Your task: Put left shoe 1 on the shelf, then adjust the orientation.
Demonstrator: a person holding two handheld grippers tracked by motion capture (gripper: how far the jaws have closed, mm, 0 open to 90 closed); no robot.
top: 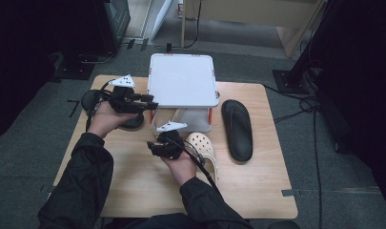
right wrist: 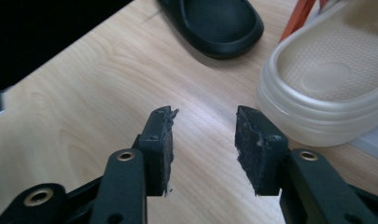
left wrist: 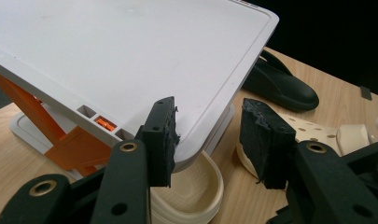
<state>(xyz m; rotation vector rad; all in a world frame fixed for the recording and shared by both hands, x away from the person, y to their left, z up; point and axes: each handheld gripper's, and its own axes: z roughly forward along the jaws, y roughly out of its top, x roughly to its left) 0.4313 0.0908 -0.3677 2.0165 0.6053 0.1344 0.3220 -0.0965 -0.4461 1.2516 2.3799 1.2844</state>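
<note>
A white box has its lid (top: 181,78) (left wrist: 130,56) raised on orange hinge arms (left wrist: 60,140). My left gripper (top: 150,102) (left wrist: 211,112) has the lid's front left corner between its jaws. One pad (left wrist: 164,140) lies against the lid's edge while the other stands apart from it. A cream shoe (top: 163,119) (left wrist: 191,186) (right wrist: 326,84) lies under the raised lid at the box's front. My right gripper (top: 156,145) (right wrist: 203,121) hovers open over bare table just left of that shoe, nothing between its pads.
A second cream clog (top: 205,148) (left wrist: 317,130) lies on the wooden table (top: 133,191) by my right hand. One black shoe (top: 238,129) (left wrist: 280,86) lies right of the box. Another black shoe (top: 132,123) (right wrist: 214,23) sits below my left hand.
</note>
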